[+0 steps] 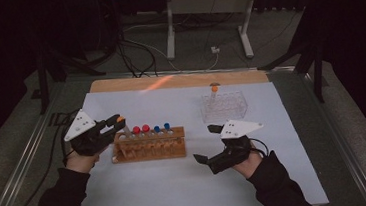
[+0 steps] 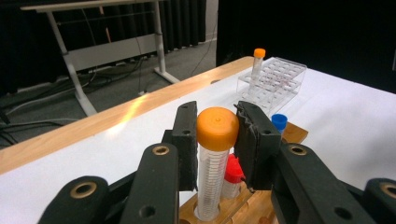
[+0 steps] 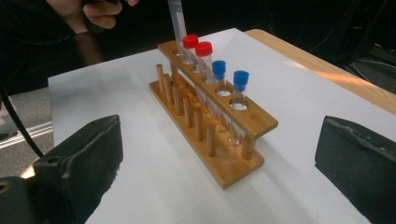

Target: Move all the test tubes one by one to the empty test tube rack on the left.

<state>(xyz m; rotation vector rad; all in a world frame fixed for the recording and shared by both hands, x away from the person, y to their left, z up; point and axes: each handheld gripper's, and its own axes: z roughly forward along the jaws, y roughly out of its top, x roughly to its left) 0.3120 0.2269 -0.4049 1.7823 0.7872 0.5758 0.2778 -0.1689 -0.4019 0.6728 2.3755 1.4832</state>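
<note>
left tool (image 2: pixel 217 140) clamped on orange-capped tube (image 2: pixel 215 154), tube upright, cap up, foot in wooden rack (image 1: pixel 149 145)

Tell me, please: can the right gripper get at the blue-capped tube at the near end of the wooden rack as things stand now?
Probably yes. The right gripper is open and faces the wooden rack across bare white table. The end blue-capped tube stands nearest to it, with nothing between. The left gripper is busy with the orange-capped tube at the rack's far end.

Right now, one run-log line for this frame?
left gripper: shut on orange-capped clear plastic tube | tube: in end hole of wooden tube rack | right gripper: open, empty
</note>
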